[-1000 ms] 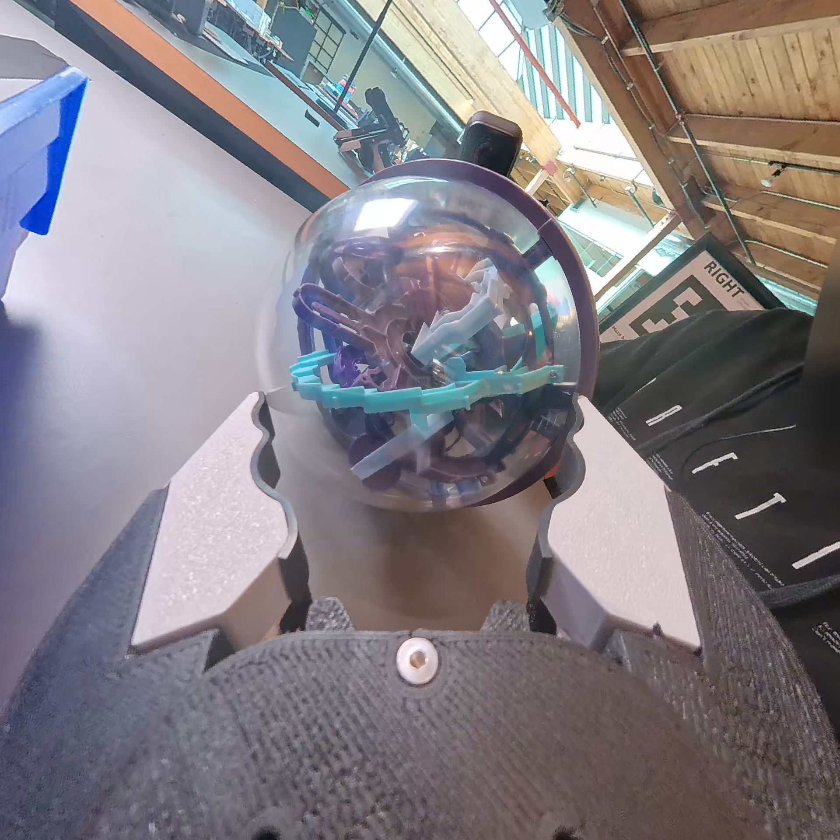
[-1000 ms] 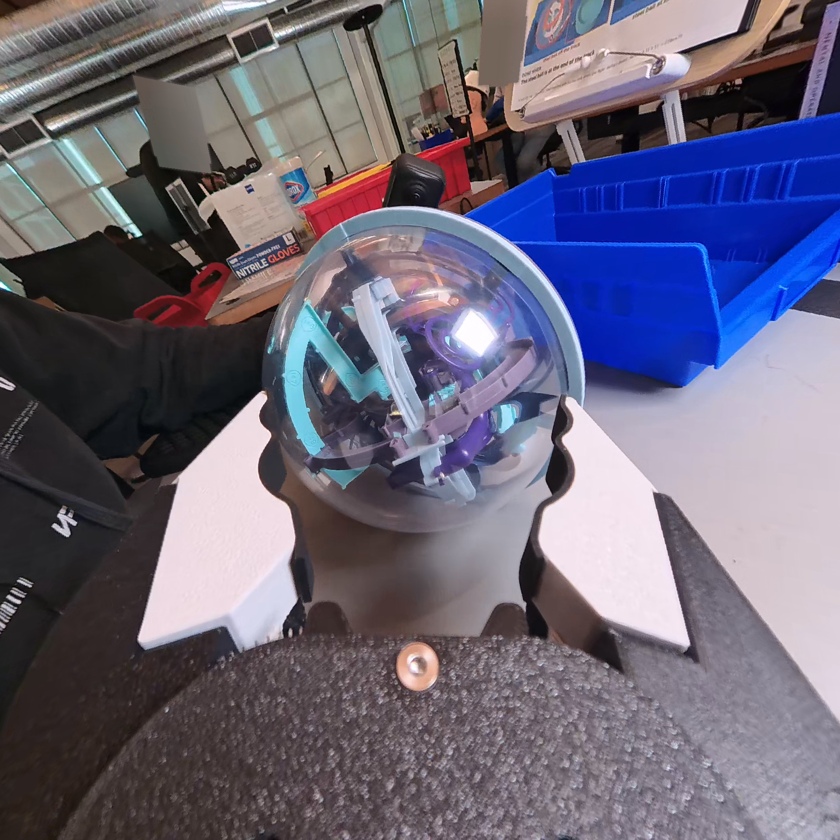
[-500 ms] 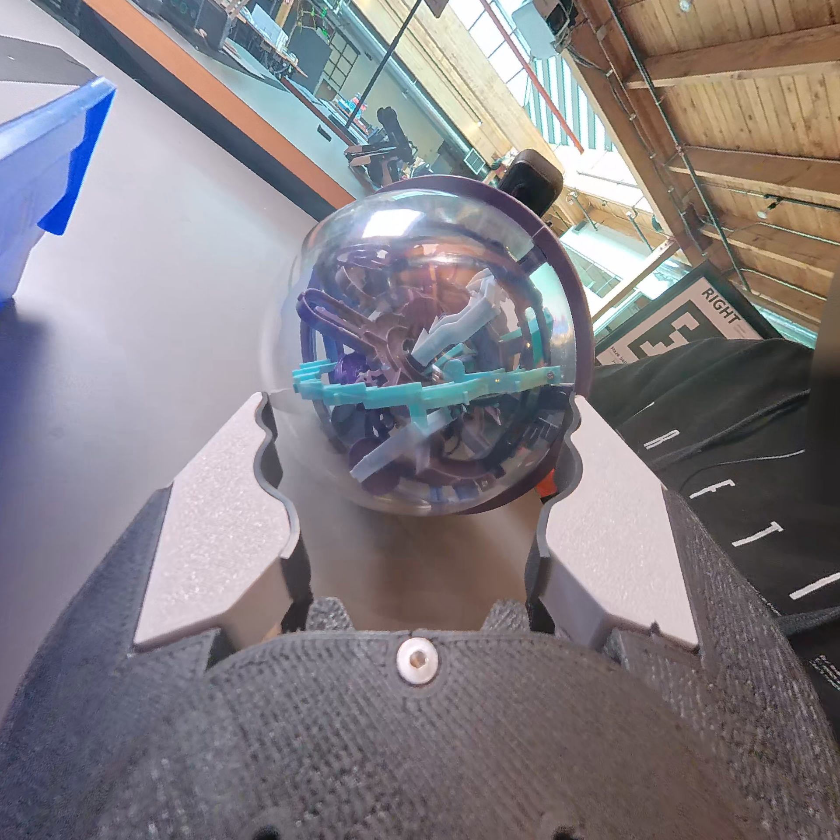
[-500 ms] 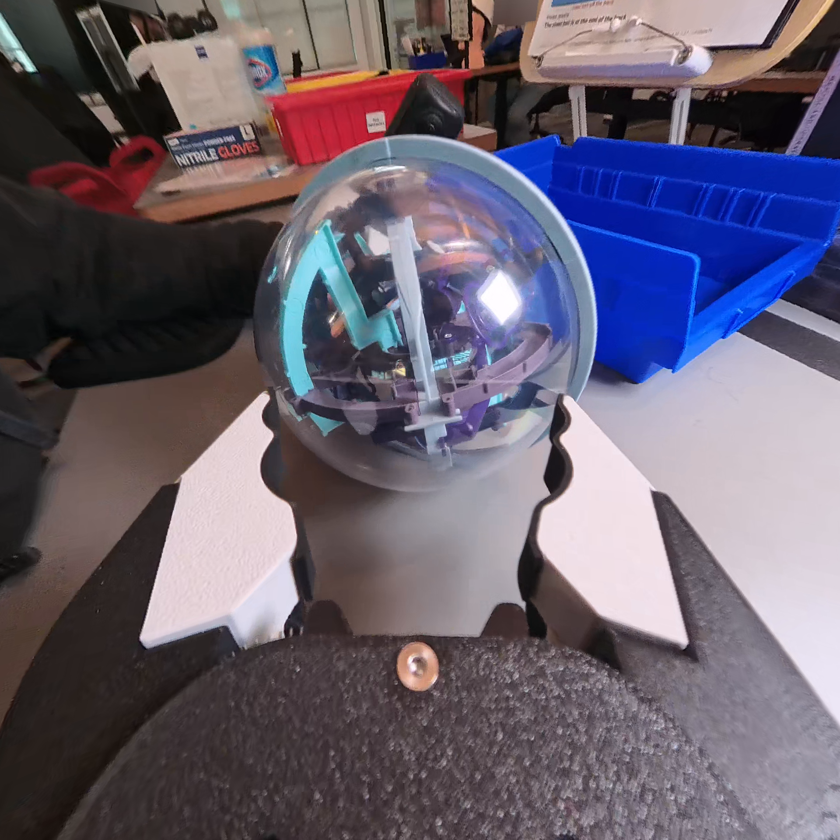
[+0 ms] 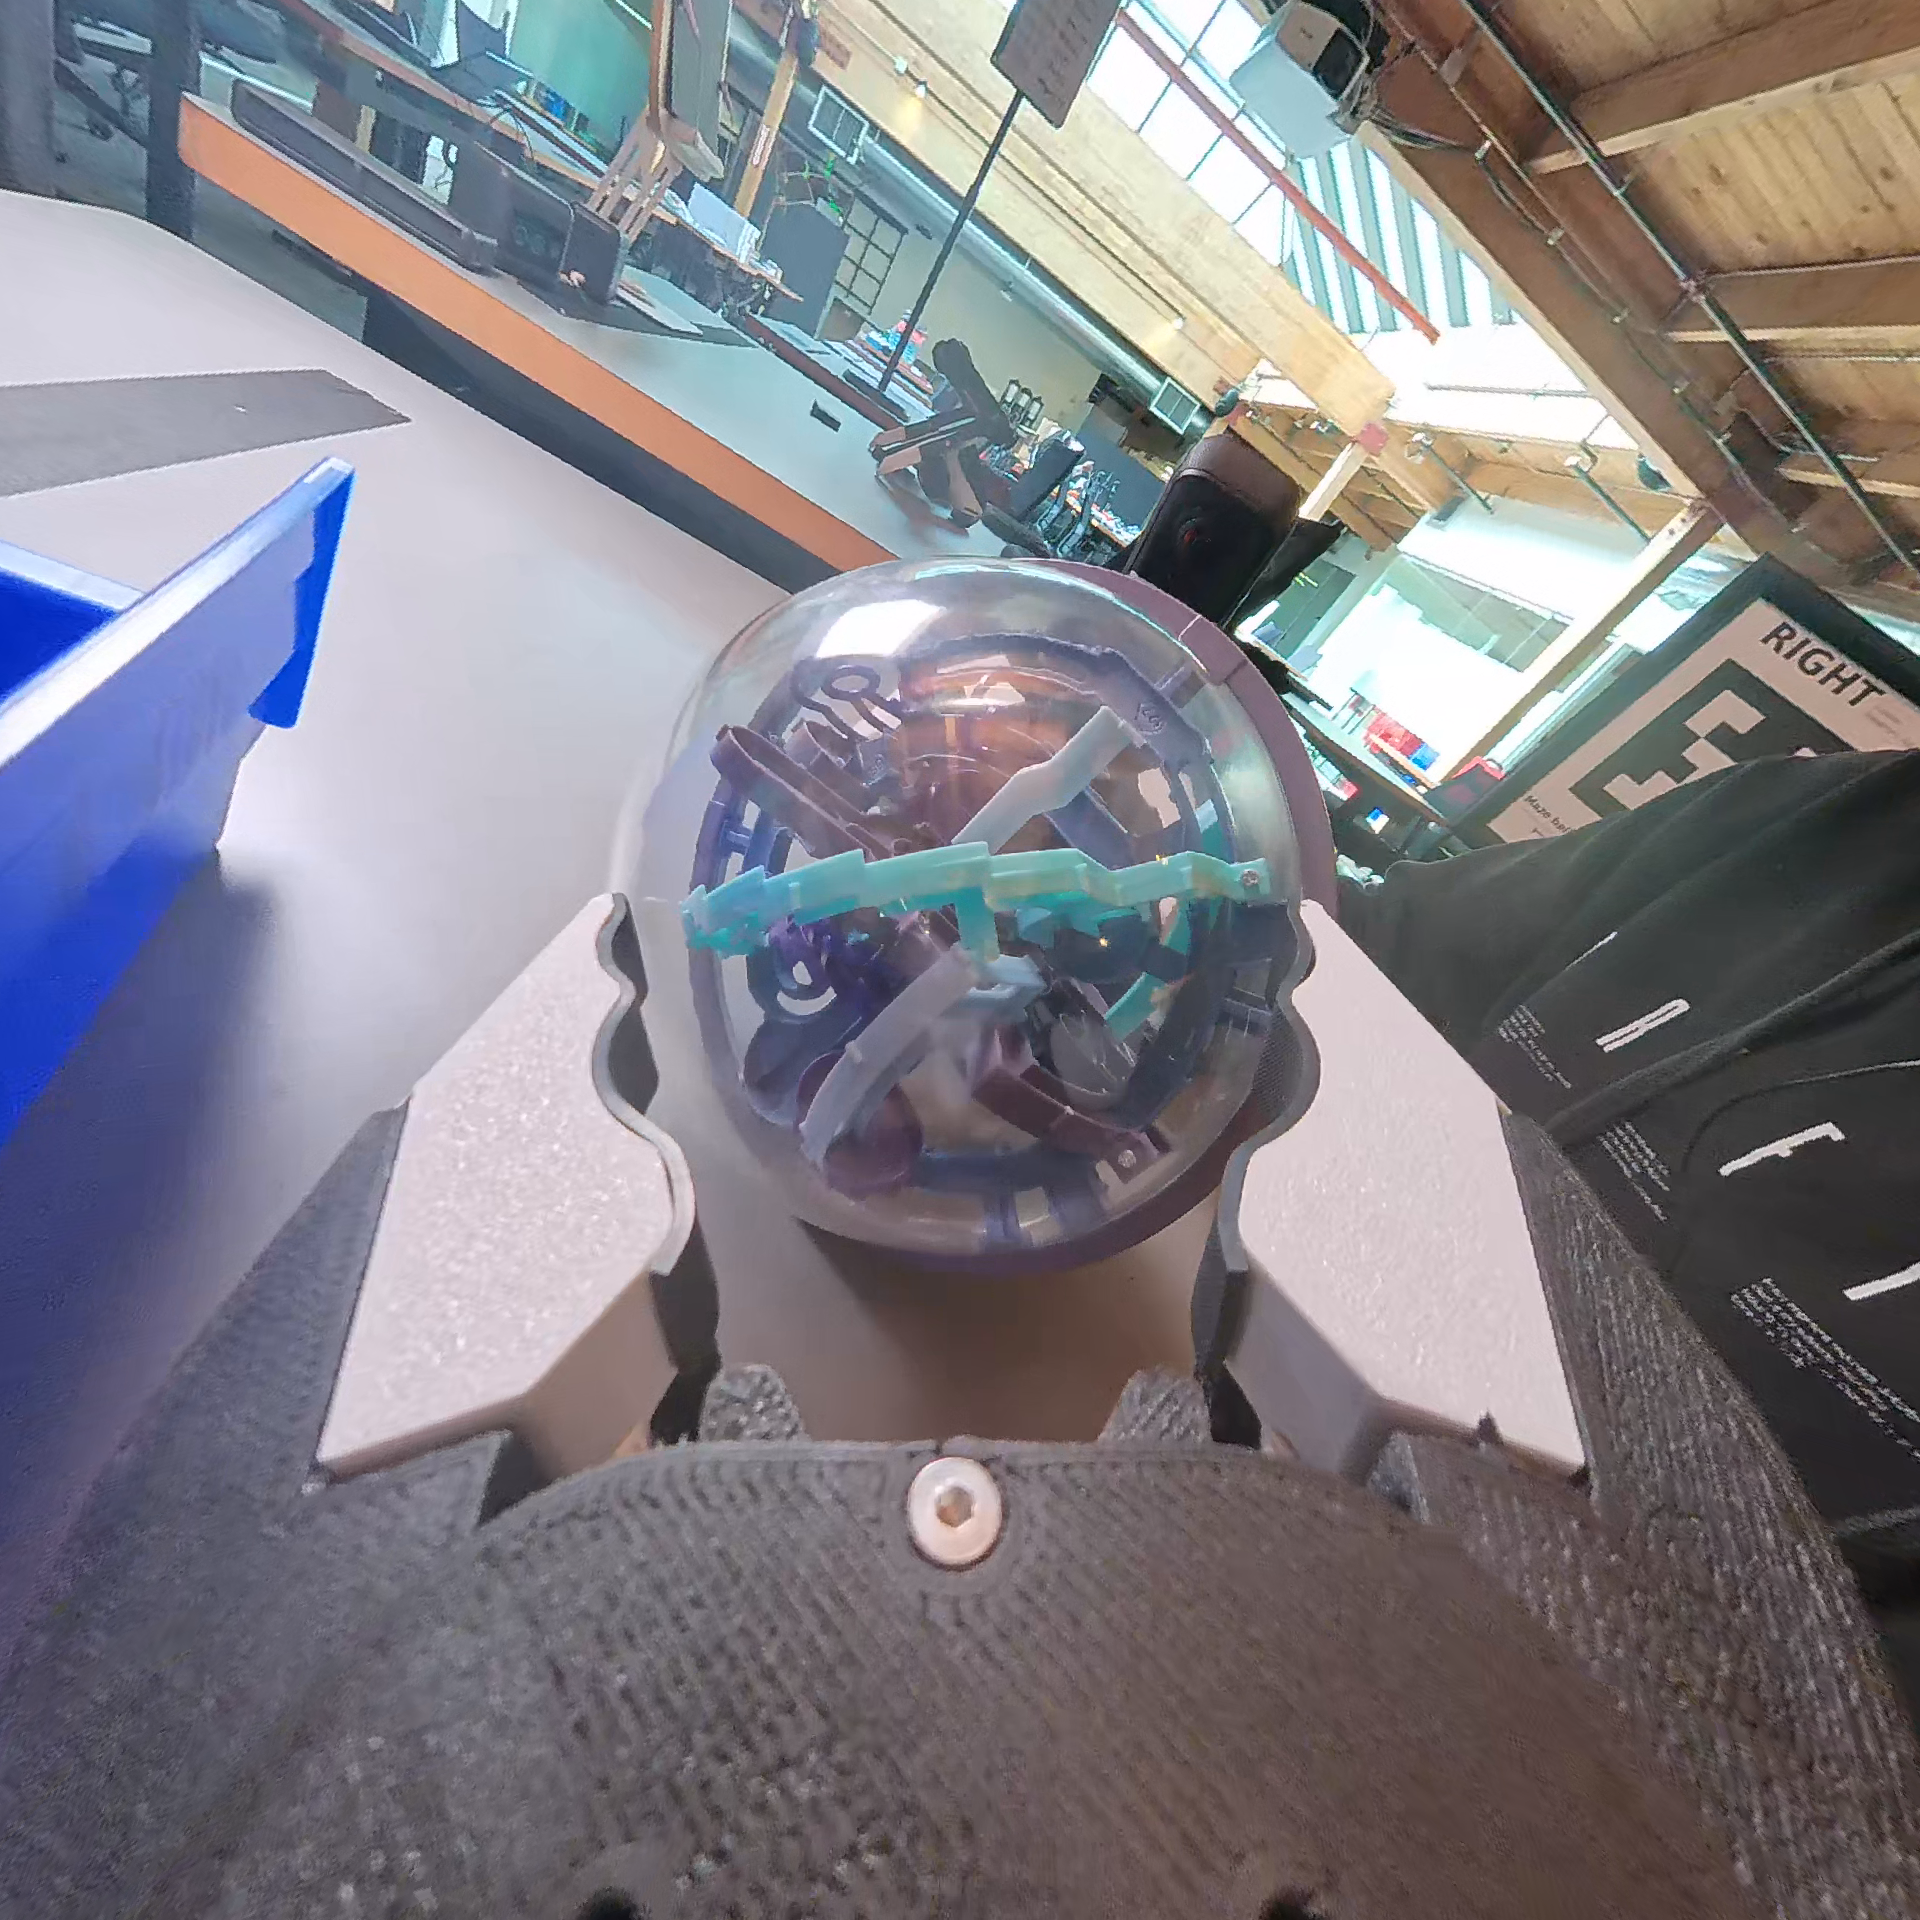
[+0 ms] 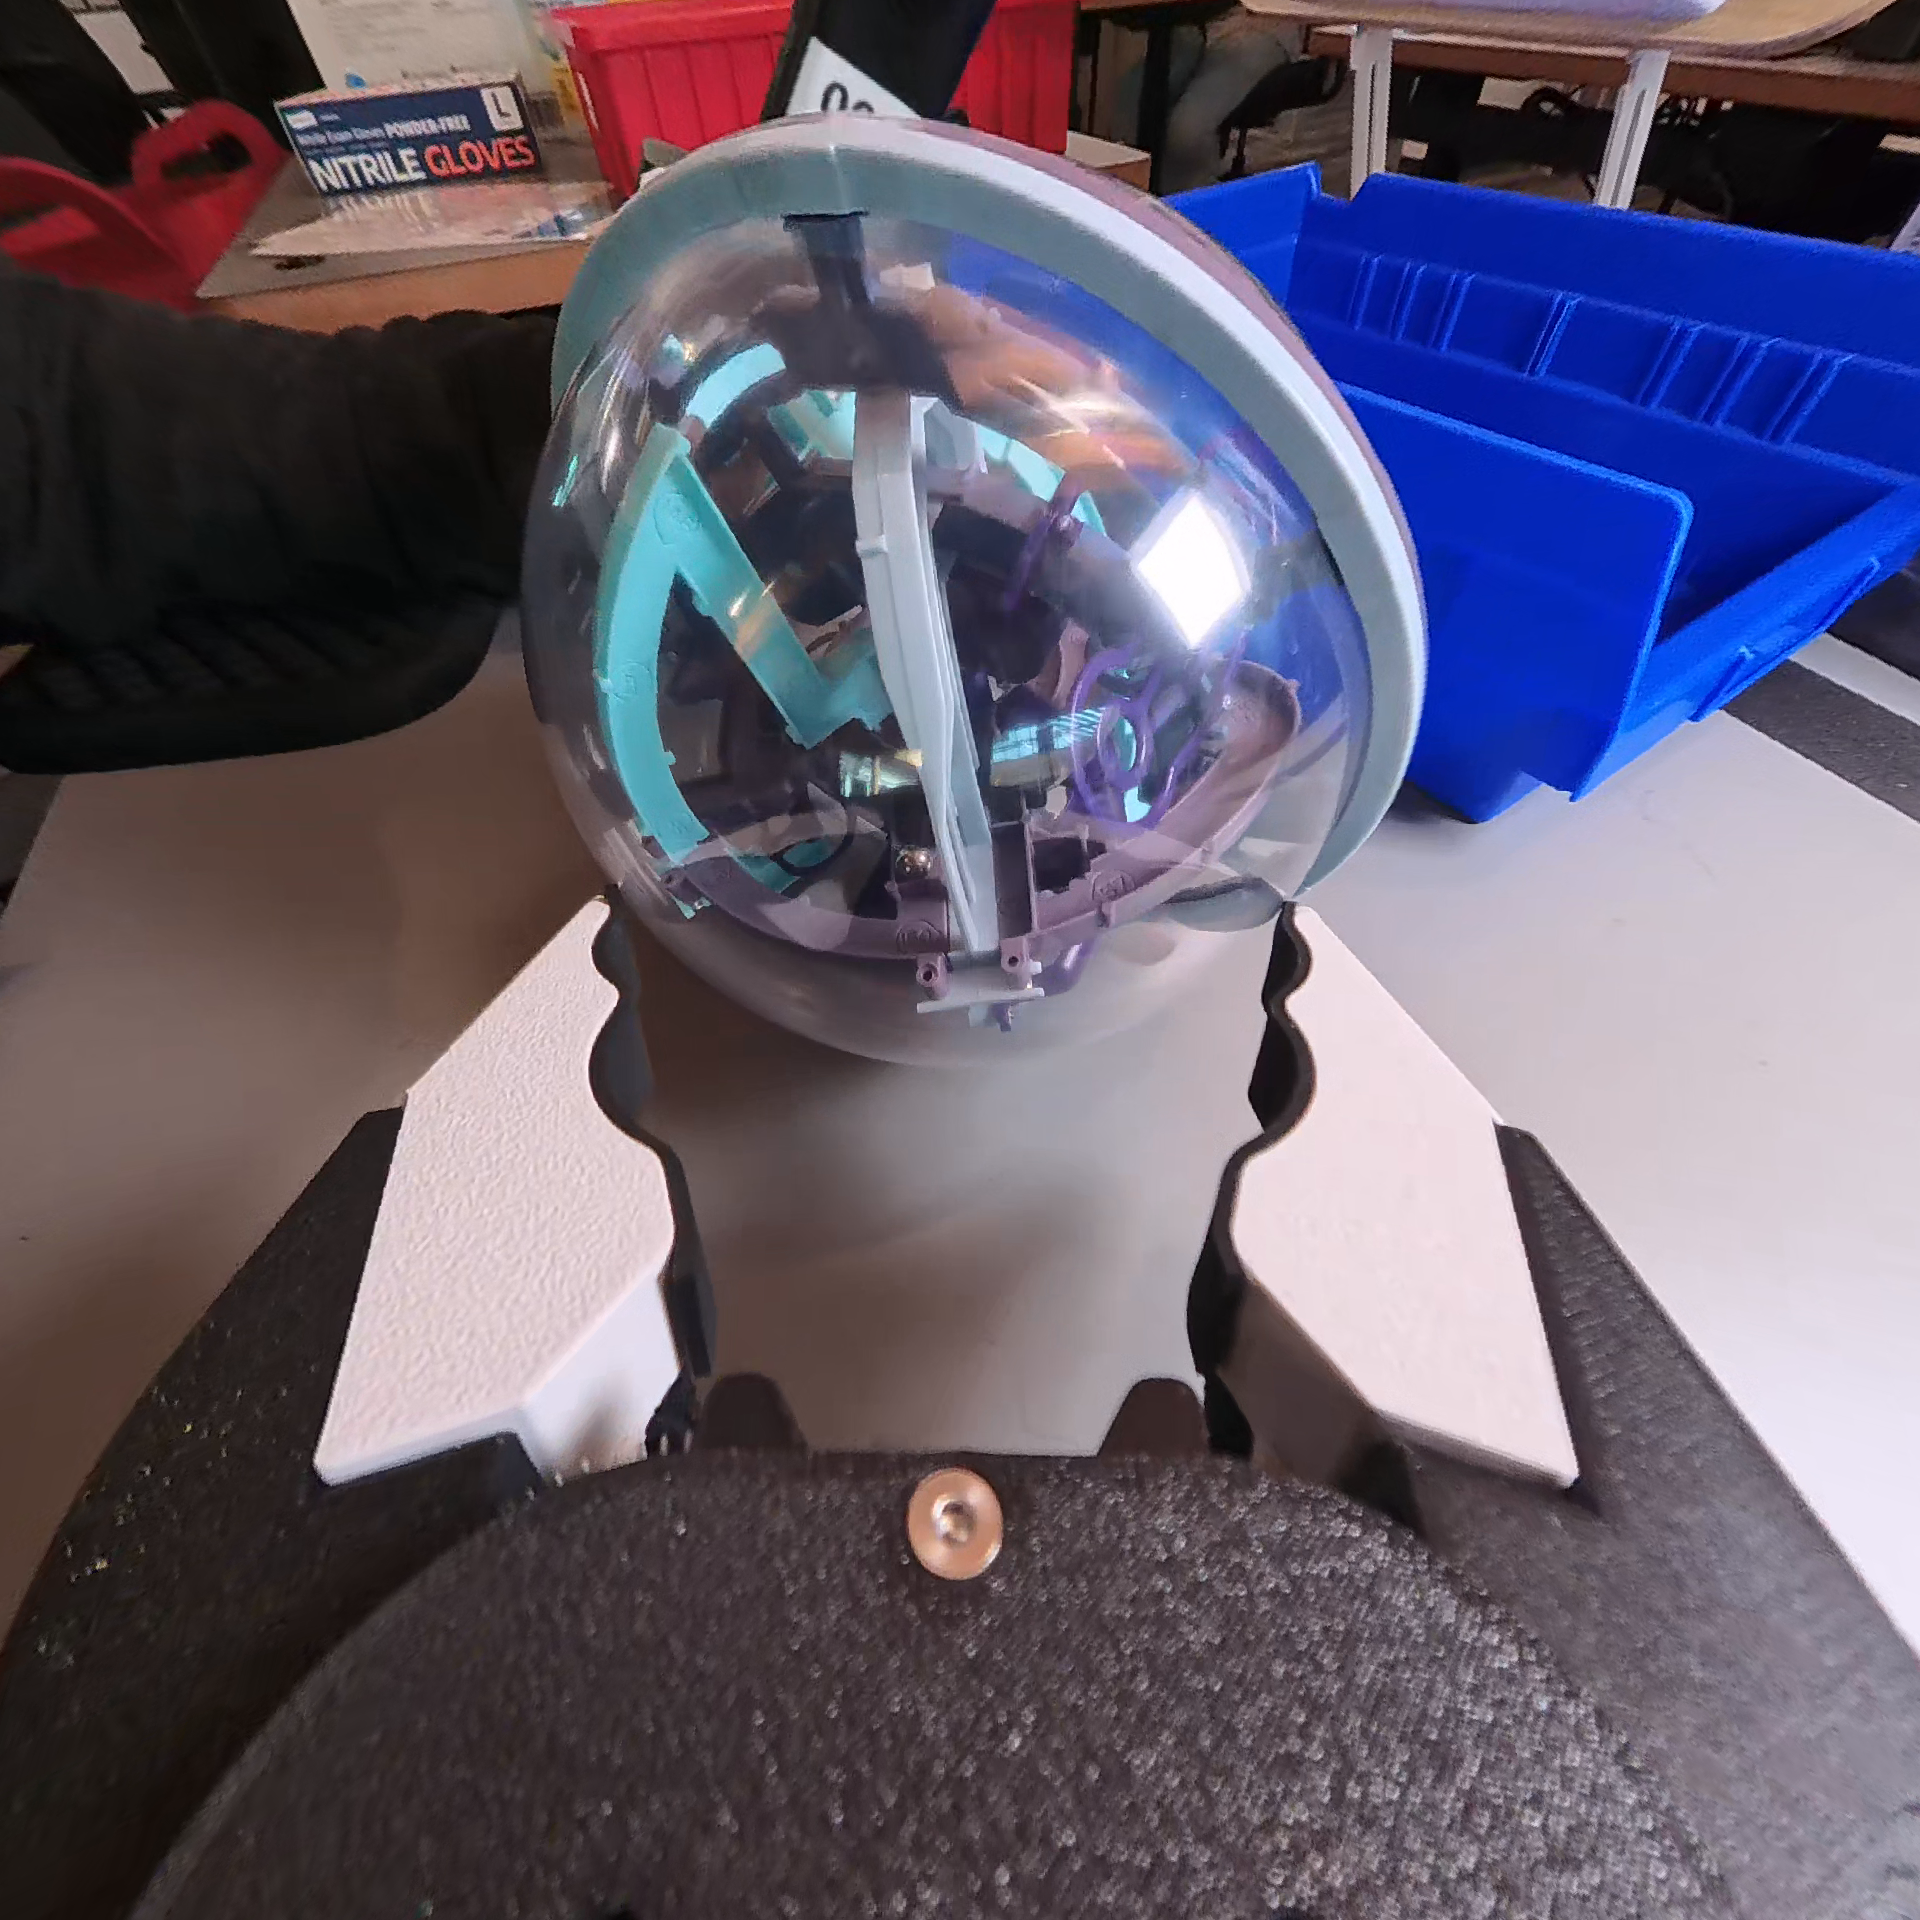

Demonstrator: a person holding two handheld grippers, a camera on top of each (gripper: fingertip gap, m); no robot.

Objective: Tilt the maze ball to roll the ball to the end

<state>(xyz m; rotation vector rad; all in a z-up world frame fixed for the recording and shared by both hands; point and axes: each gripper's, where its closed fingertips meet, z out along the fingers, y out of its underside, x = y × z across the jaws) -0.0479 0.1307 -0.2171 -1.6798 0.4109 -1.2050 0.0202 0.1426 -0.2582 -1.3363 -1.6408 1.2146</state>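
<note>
A clear maze ball point(image 5: 977, 904) with teal, lilac and purple tracks inside is held above the grey table point(image 5: 436, 748) from two opposite sides. My left gripper point(image 5: 956, 914) is shut on it: both fingertips point(image 5: 613, 935) press on the shell. My right gripper point(image 6: 948, 925) is shut on the same maze ball point(image 6: 956, 623), its fingertips point(image 6: 1283, 935) at the lower sides of the shell. A small steel ball point(image 6: 914, 862) sits low inside, left of a pale upright track. The right gripper's camera point(image 5: 1216, 540) shows behind the ball in the left wrist view.
A blue bin point(image 5: 135, 748) stands at the left; it also shows at the right in the right wrist view point(image 6: 1610, 468). A person's black sleeve point(image 6: 208, 499) is at the left. A red bin point(image 6: 675, 83) and a glove box point(image 6: 416, 140) sit behind.
Both grippers have turned with the ball still held between them. The tracks inside have rotated and the rim now leans to the right. The blue bin has come nearer in the left view.
</note>
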